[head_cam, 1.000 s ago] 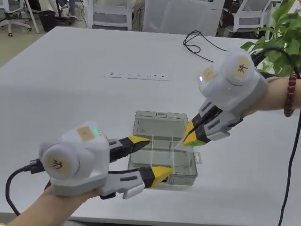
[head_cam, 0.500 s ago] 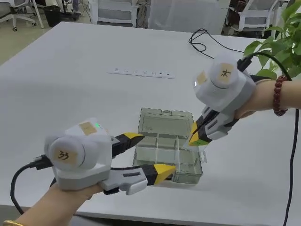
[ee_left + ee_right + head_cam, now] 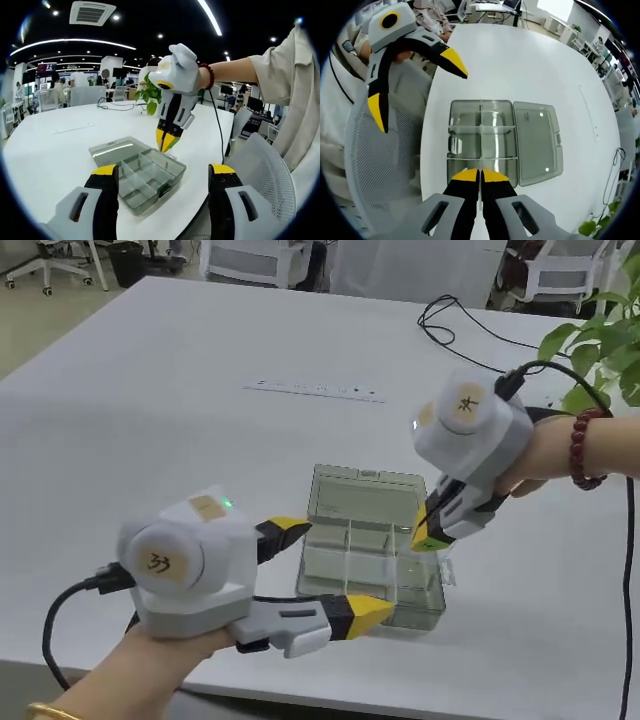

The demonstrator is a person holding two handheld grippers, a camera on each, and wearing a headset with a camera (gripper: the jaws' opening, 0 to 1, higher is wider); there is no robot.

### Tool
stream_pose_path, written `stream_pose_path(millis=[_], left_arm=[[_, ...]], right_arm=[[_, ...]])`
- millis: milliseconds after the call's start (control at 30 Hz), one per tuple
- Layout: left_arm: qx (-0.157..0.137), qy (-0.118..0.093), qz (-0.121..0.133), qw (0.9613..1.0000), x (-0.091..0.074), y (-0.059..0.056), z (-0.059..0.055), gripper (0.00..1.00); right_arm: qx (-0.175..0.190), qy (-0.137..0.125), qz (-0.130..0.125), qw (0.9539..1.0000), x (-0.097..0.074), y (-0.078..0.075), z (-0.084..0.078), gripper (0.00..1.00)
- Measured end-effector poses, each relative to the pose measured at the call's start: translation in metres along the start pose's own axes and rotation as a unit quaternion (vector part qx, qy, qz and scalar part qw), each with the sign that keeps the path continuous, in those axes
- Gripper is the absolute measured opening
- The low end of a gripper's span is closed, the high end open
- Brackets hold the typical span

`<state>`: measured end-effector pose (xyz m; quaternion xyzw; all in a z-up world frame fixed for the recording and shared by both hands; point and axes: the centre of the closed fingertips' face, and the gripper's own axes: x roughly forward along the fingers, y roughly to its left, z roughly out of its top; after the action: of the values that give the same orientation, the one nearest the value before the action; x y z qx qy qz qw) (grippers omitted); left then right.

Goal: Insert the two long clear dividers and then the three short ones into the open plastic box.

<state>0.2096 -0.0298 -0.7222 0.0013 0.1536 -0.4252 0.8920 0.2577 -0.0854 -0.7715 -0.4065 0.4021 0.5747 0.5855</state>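
The clear plastic box (image 3: 372,562) lies open near the table's front edge, its lid (image 3: 365,495) flat behind it. Clear dividers inside split it into compartments (image 3: 480,142). My right gripper (image 3: 428,538) points down over the box's right end, shut on a thin clear divider (image 3: 480,167) seen edge-on between its tips. In the left gripper view the right gripper (image 3: 165,142) hangs just above the box (image 3: 140,170). My left gripper (image 3: 330,570) is open at the box's left end, one jaw on either side of it, holding nothing.
A white power strip (image 3: 315,390) lies further back on the table (image 3: 150,420), and a black cable (image 3: 470,325) sits at the far right. A green plant (image 3: 600,350) stands at the right edge. A mesh chair (image 3: 380,165) is by the table's front.
My right gripper has turned more upright and come lower over the box's right end with the divider. The left gripper stays open at the box. The head camera has shifted.
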Motion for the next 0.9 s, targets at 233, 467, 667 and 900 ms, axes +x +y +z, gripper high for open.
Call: stream_pose_path(millis=[233, 467, 667, 900], left_arm=[[-0.004, 0.0, -0.001, 1.0, -0.0003, 0.0015, -0.0001, 0.73], [-0.006, -0.003, -0.001, 1.0, -0.0002, 0.0038, 0.001, 0.72], [-0.008, -0.004, -0.003, 1.0, 0.0004, 0.0048, 0.0013, 0.71], [-0.005, -0.003, -0.004, 1.0, 0.0003, 0.0064, 0.0014, 0.71]], right_arm=[[-0.001, 0.004, 0.005, 1.0, 0.0028, 0.0016, 0.0006, 0.02], [-0.006, 0.011, 0.009, 0.9999, 0.0066, 0.0006, -0.001, 0.02], [-0.004, 0.015, 0.015, 0.9998, 0.0071, -0.0011, -0.0018, 0.02], [0.001, 0.015, 0.012, 0.9998, 0.0067, -0.005, -0.0043, 0.02]])
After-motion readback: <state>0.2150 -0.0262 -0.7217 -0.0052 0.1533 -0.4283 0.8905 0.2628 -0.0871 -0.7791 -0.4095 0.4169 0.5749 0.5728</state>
